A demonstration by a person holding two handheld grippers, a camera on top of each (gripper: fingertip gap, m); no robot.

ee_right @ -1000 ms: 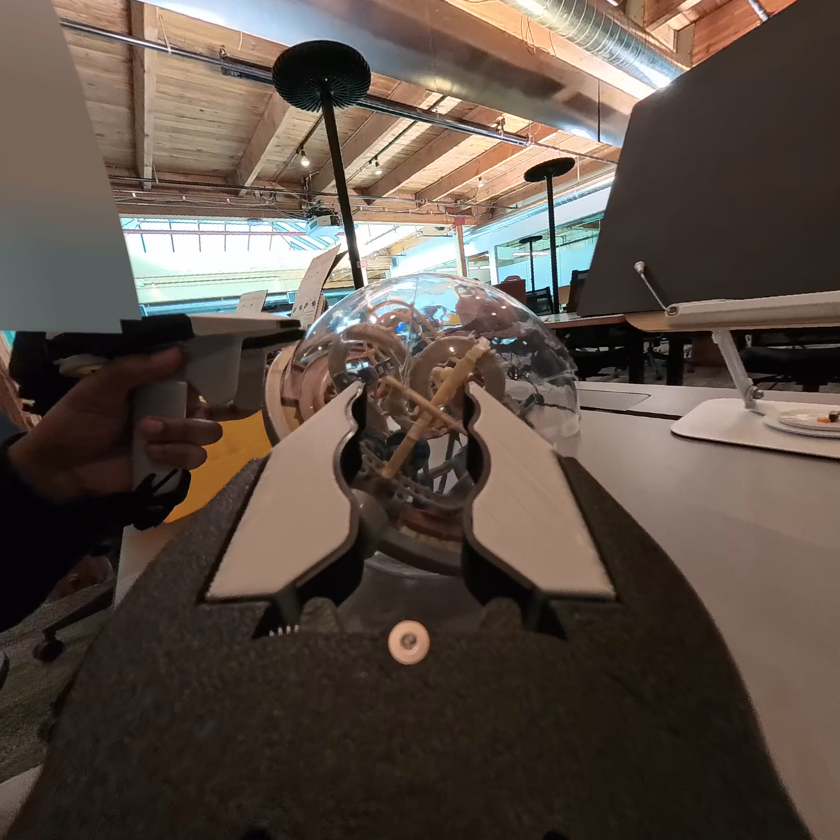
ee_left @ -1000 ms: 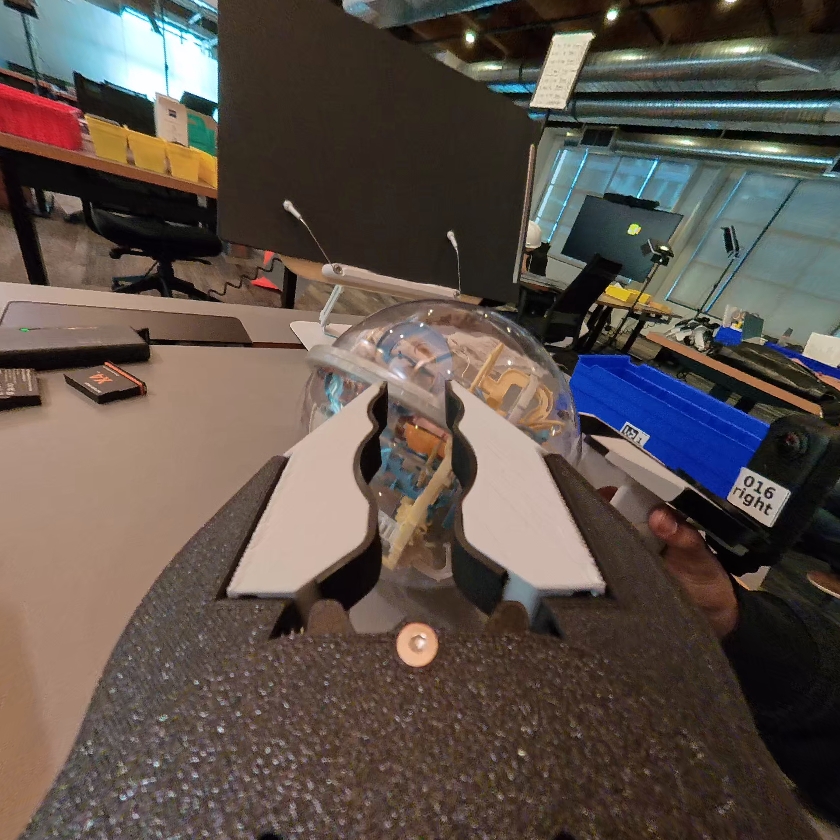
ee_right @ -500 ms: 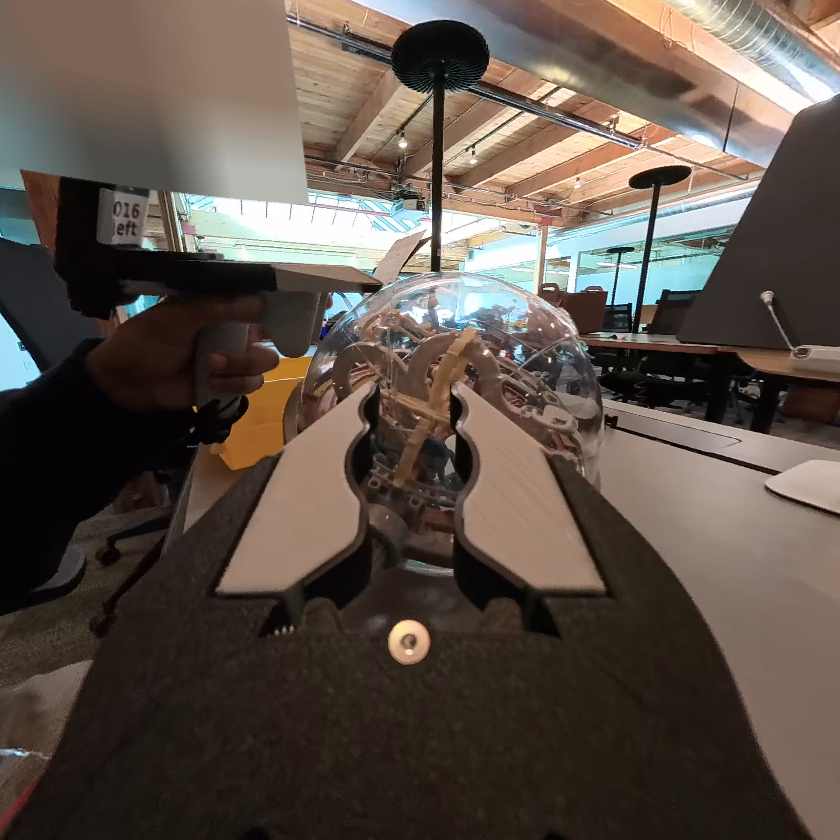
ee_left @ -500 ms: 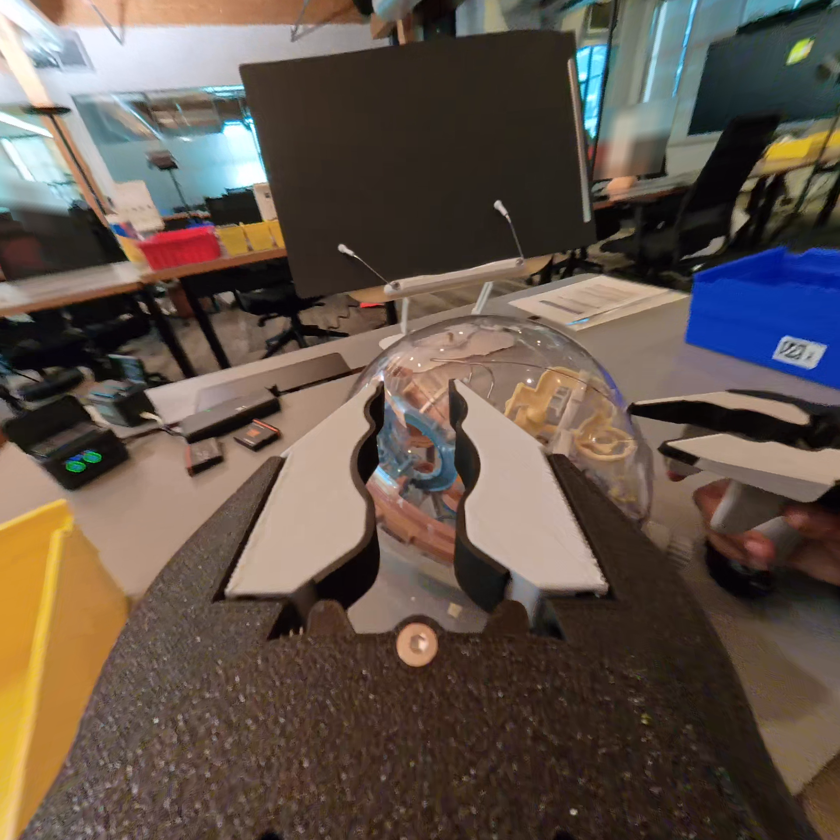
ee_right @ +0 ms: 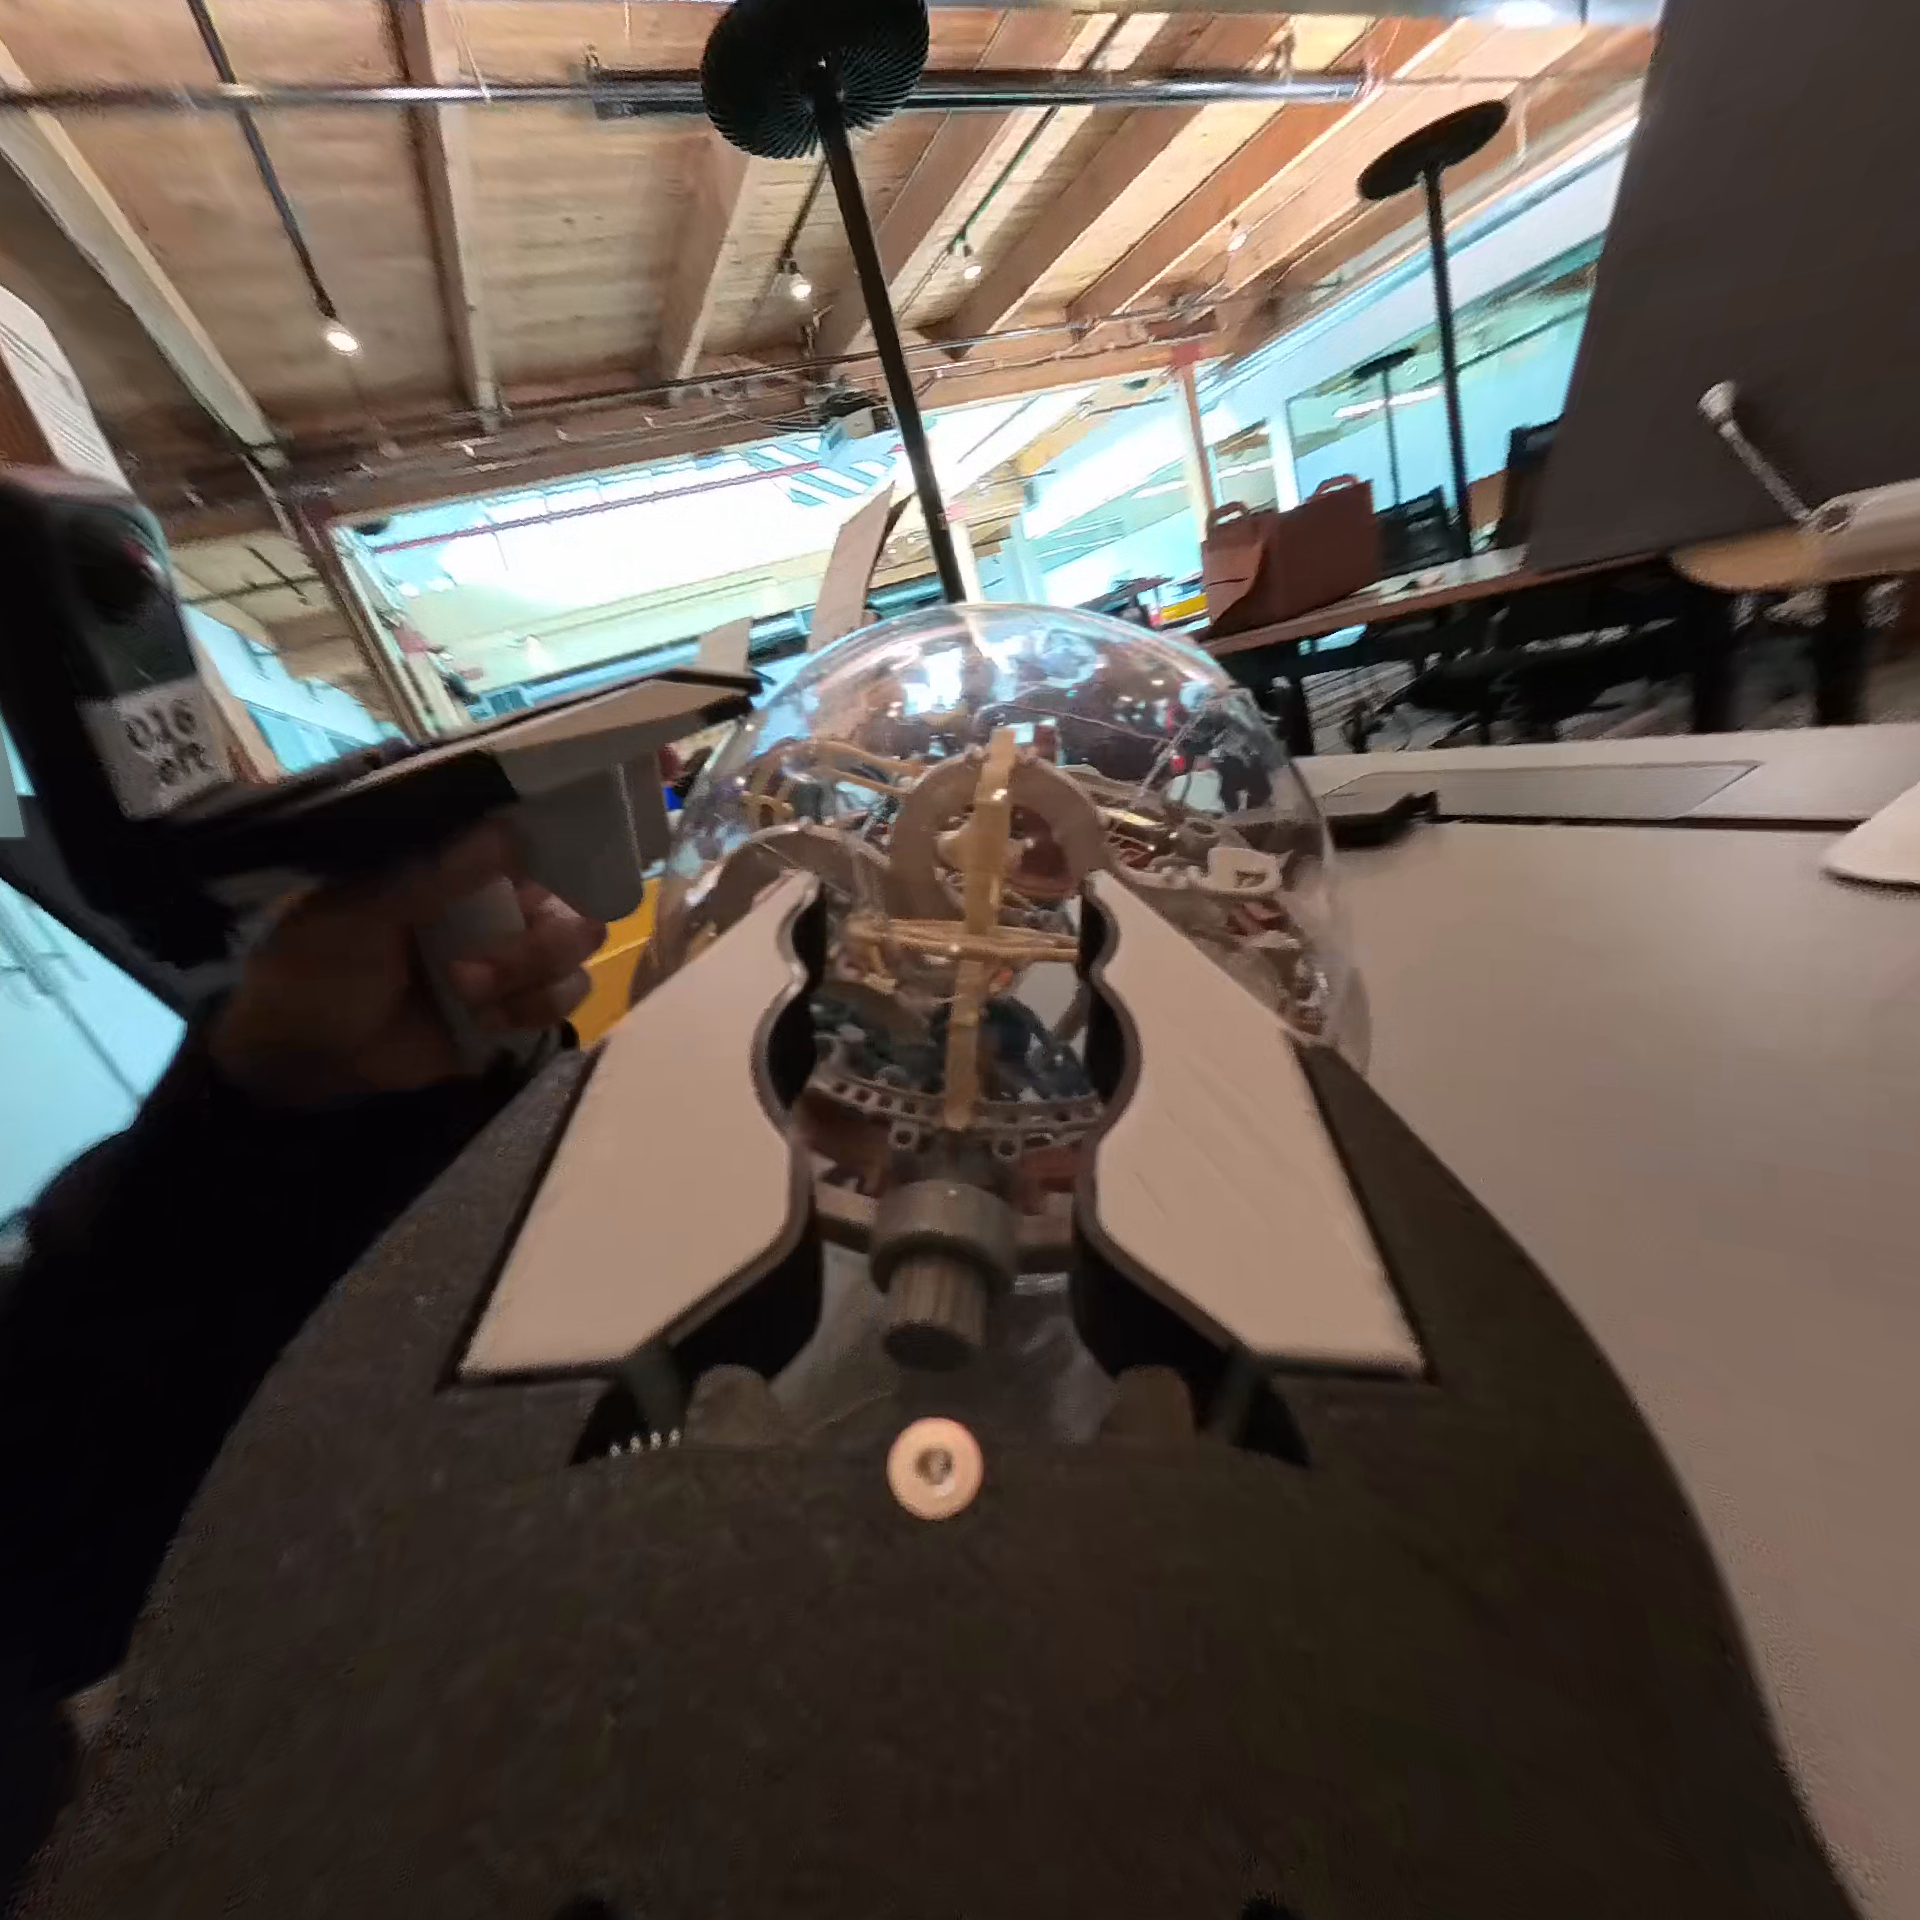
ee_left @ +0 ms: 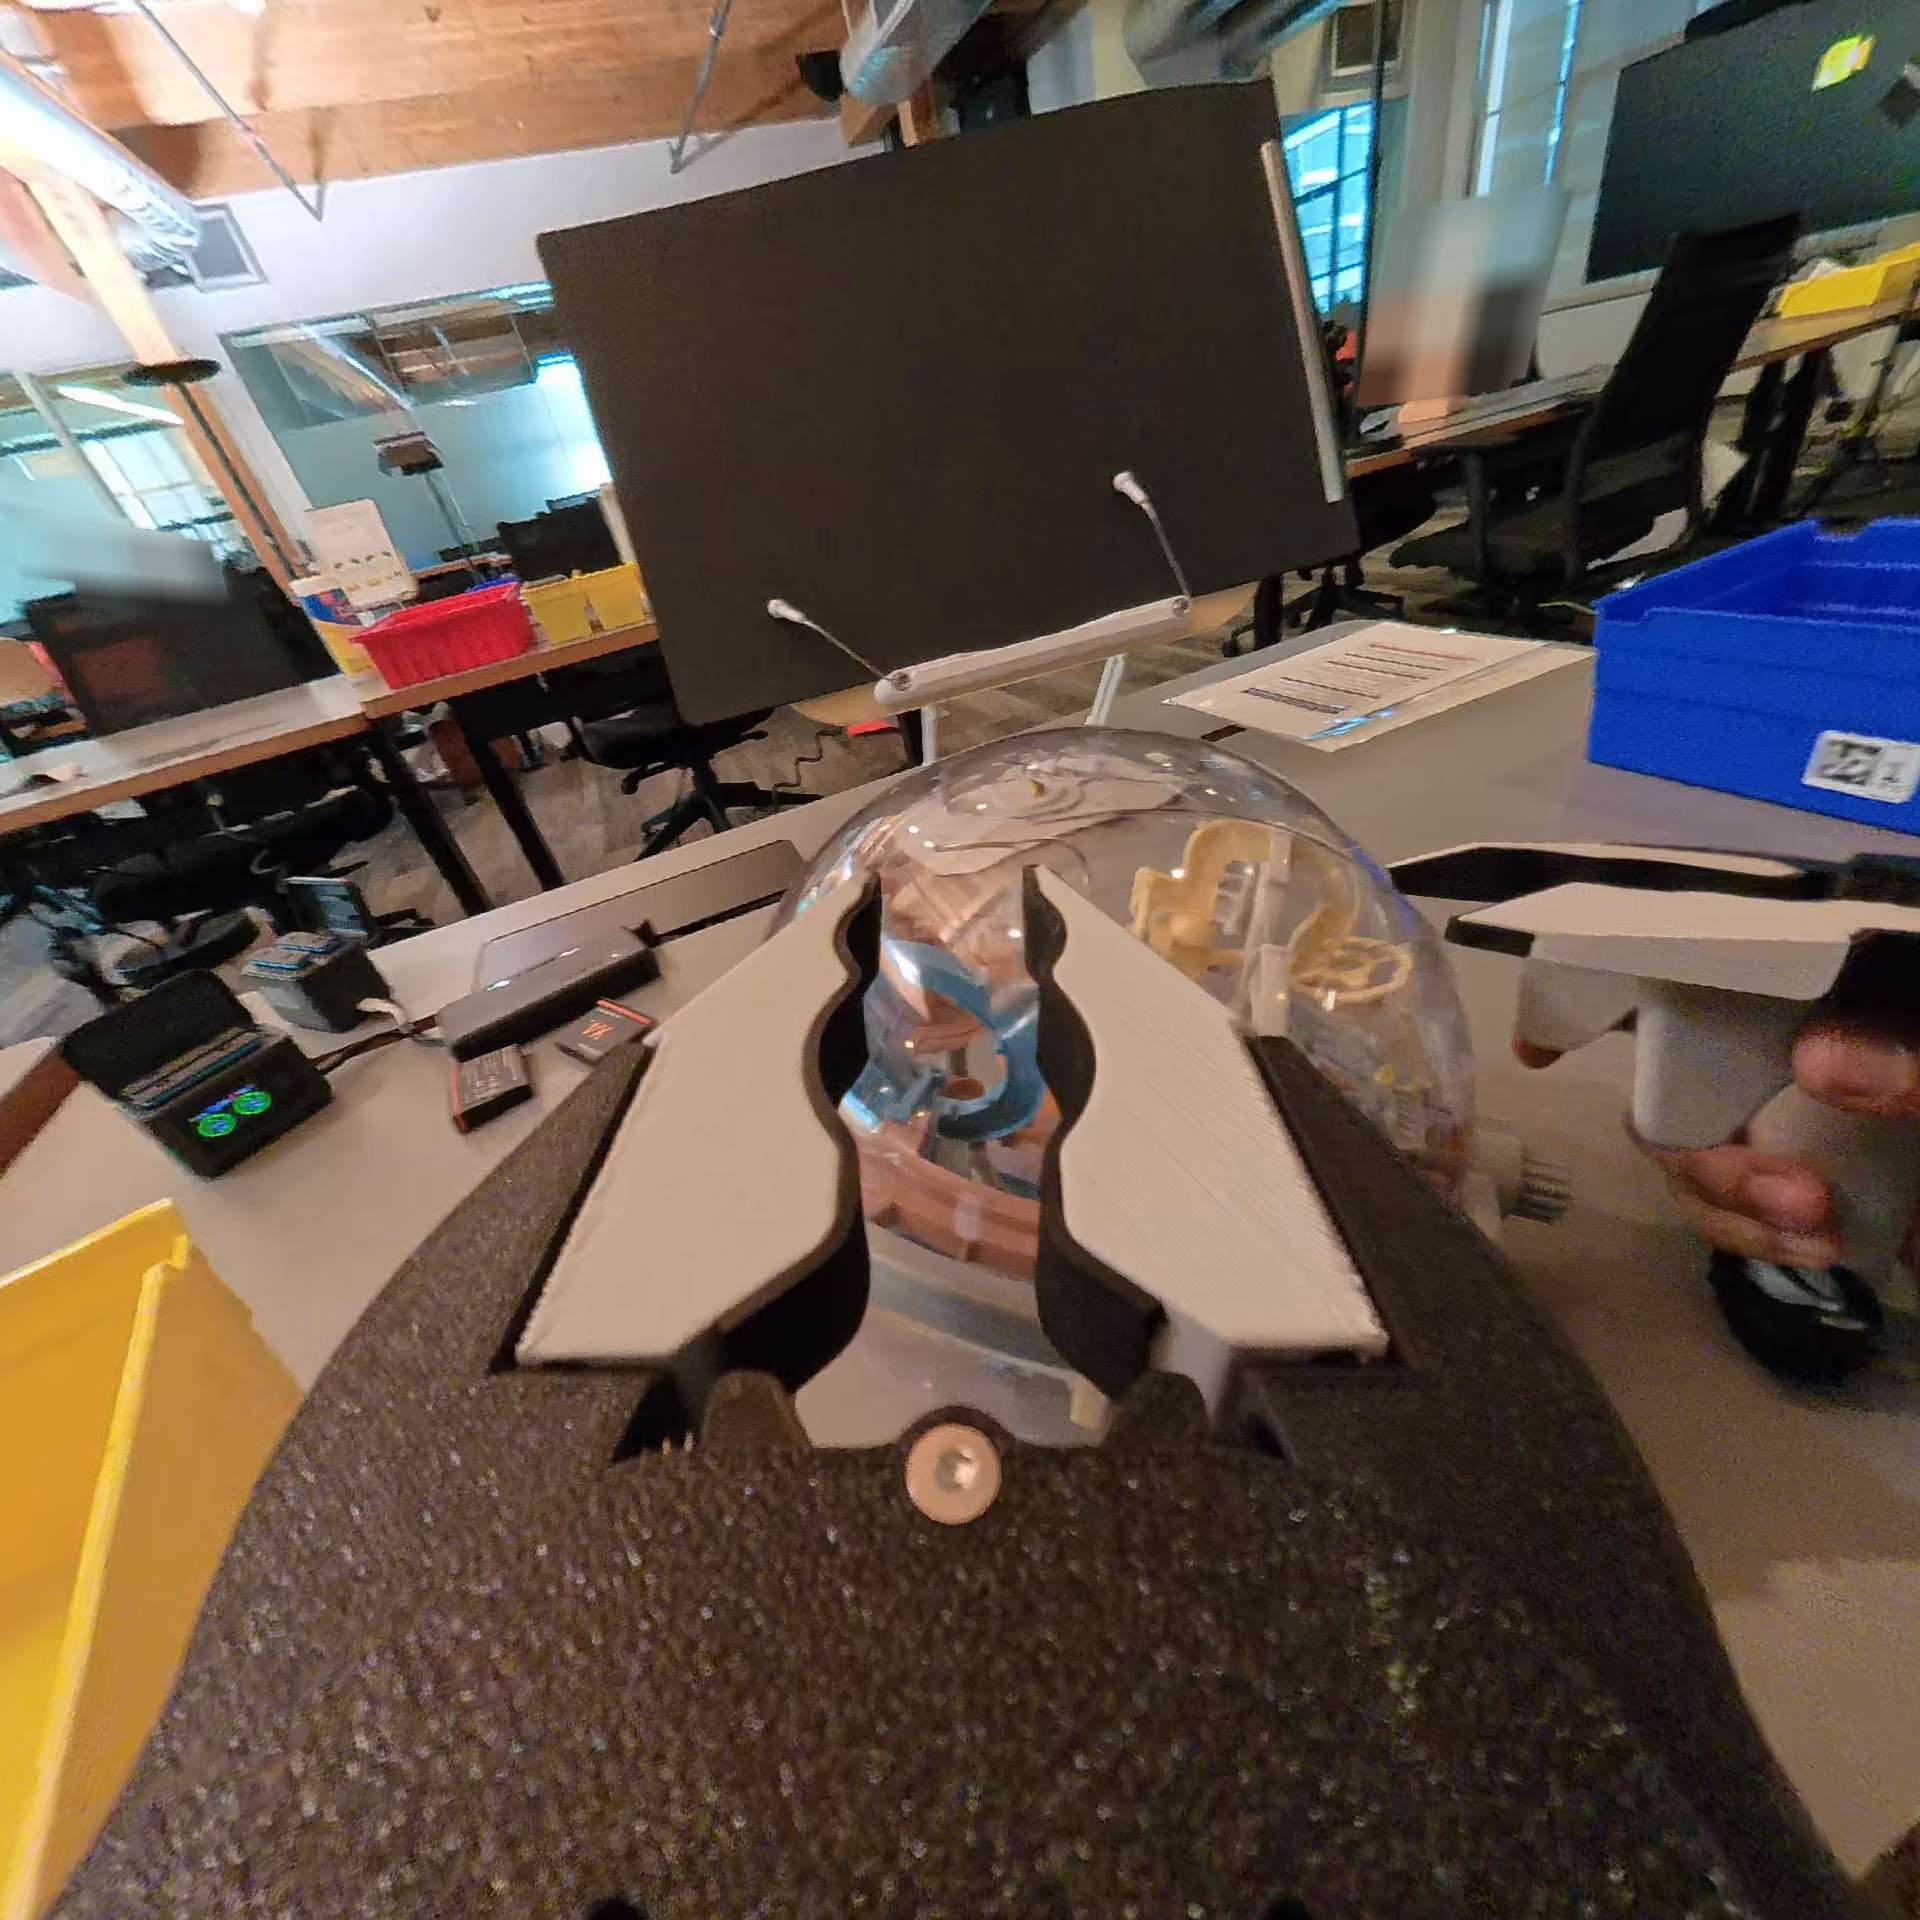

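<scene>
A clear plastic maze ball (ee_left: 1226, 831) with tan, blue and brown tracks inside fills the middle of both views. My left gripper (ee_left: 948, 883) is shut on the near side of the ball and holds it over the grey table (ee_left: 364, 1195); the contact is hidden under the fingers. My right gripper (ee_right: 951, 894) is open around a grey ribbed knob (ee_right: 930, 1288) on the ball (ee_right: 1195, 748), with a gap on each side. The right gripper also shows in the left wrist view (ee_left: 1429, 896), beside the ball. The left gripper shows in the right wrist view (ee_right: 743, 681).
A yellow bin (ee_left: 83, 1455) stands at the near left and a blue bin (ee_left: 1766, 665) at the right. A black board on a white stand (ee_left: 935, 416) is behind the ball. Black chargers and small devices (ee_left: 197, 1081) lie at the left, a printed sheet (ee_left: 1351, 665) at the back.
My right gripper's jaws have spread and let go of the ball; the grey knob now shows between them. The left gripper has kept its hold and tilted down toward the table.
</scene>
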